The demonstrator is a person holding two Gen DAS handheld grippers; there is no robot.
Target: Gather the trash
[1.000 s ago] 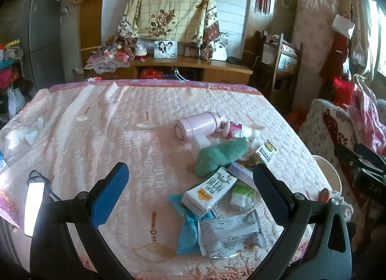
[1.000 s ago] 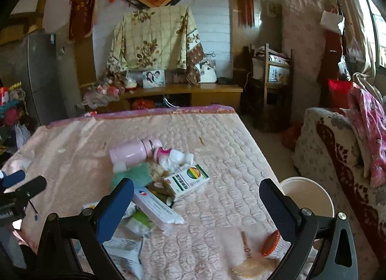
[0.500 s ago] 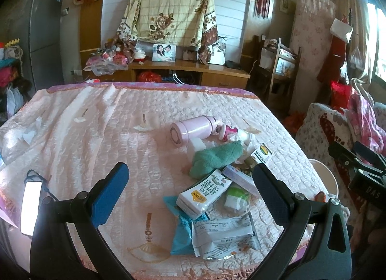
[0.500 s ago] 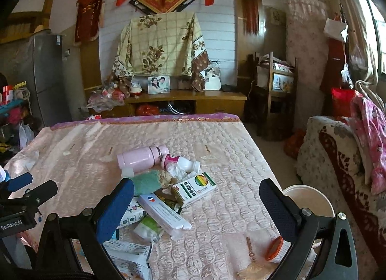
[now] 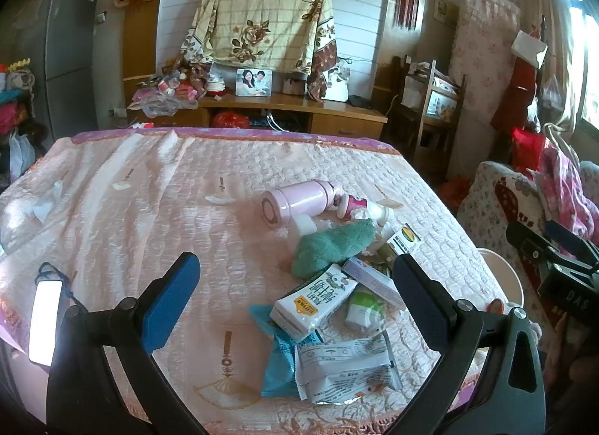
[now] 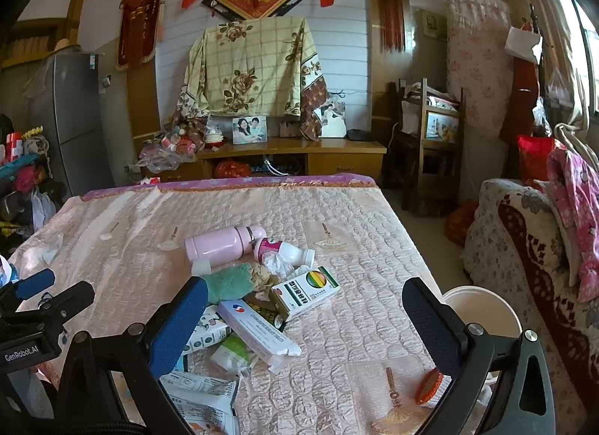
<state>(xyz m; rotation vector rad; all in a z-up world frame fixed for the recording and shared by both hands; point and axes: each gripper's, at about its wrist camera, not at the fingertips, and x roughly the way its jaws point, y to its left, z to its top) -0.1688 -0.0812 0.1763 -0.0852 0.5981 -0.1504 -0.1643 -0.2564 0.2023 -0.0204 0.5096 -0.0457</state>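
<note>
Overall, a pink quilted bed (image 5: 157, 210) carried a heap of litter toward its right side. Beside that edge stood a white bucket (image 6: 483, 309). Within the heap, a pink flask (image 5: 295, 203) lay on its side, a green cloth (image 5: 333, 246) just in front, then a milk carton (image 5: 312, 300) overlapping a blue wrapper (image 5: 277, 367) and a white wrapper (image 5: 344, 364). The left gripper (image 5: 295, 304) and right gripper (image 6: 305, 326) hovered above the heap, jaws wide apart, holding nothing.
</note>
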